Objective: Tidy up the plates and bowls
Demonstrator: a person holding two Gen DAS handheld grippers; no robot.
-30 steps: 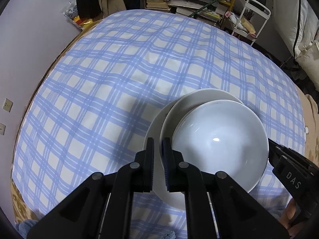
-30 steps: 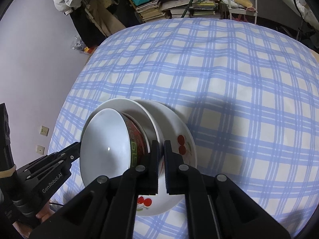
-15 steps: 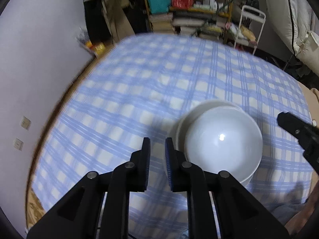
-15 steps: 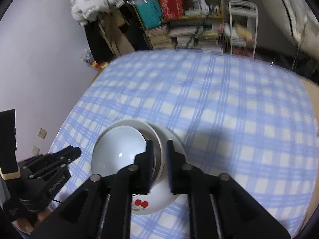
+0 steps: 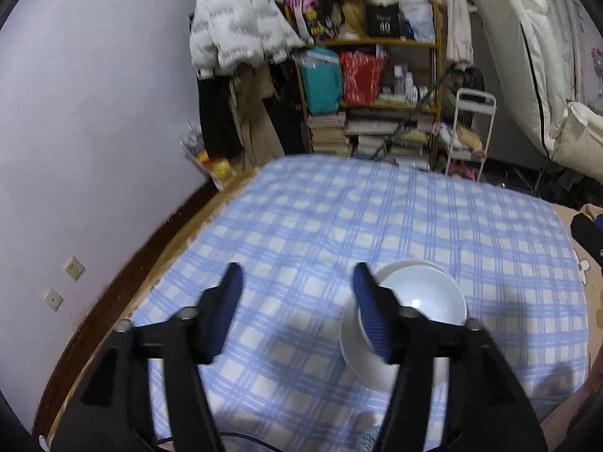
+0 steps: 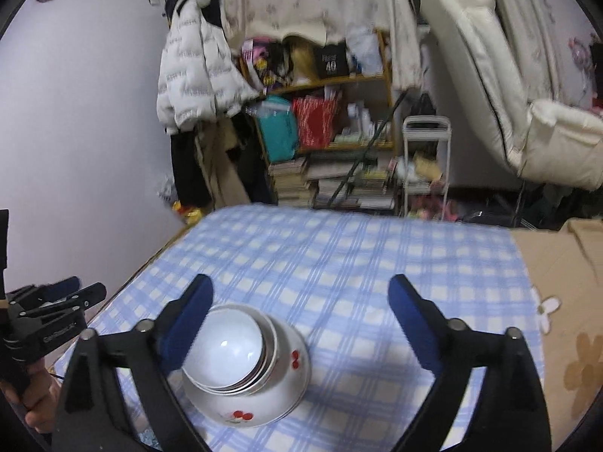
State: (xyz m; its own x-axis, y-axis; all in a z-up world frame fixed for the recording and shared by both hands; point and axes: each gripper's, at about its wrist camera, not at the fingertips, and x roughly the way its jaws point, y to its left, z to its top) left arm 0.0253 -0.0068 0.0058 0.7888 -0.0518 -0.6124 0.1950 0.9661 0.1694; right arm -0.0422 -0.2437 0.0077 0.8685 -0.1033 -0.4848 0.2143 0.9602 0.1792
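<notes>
My left gripper (image 5: 296,275) and right gripper (image 6: 299,286) had just been opening, jaws apart, nothing between them. The bowls (image 6: 226,350) sat stacked on the plate (image 6: 290,384).

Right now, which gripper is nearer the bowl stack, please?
Right, marginally: right gripper above the bowl stack, left gripper off its left side; both jaws just opened, empty.

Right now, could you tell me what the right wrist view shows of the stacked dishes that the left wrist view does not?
Only the right wrist view shows the red cherry print on the plate and the nested bowls' separate rims. Only the left wrist view shows the wall sockets. Both show the stack on the blue checked cloth, with nothing between either gripper's fingers.
</notes>
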